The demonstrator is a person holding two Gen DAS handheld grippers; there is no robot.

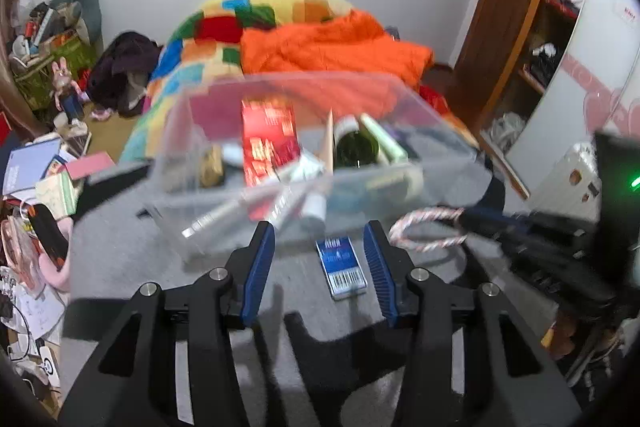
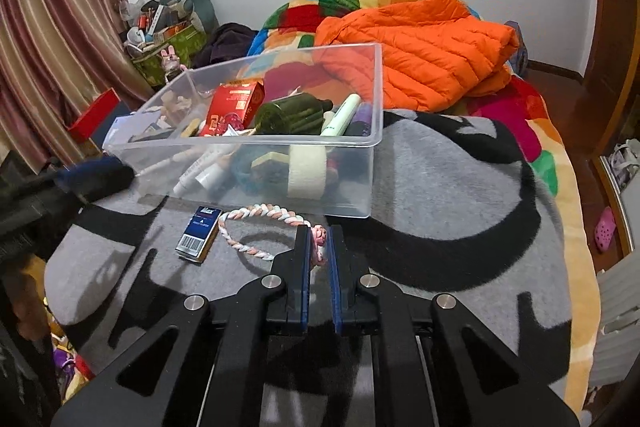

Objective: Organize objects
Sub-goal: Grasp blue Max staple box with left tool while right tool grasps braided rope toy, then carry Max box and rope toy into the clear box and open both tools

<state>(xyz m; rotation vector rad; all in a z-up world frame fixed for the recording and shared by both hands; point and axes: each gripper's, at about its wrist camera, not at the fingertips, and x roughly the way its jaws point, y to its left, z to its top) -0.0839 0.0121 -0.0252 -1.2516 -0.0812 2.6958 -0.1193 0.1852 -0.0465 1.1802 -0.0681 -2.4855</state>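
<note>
On blanket (image 2: 440,187), clear bin (image 2: 372,99), red box (image 2: 236,103), green bottle (image 2: 292,115)

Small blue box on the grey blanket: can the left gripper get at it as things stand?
Probably yes. The small blue box lies flat in line with the left gripper, whose jaws stand wider than it, with nothing over it. The braided rope loop lies off to its side.
</note>
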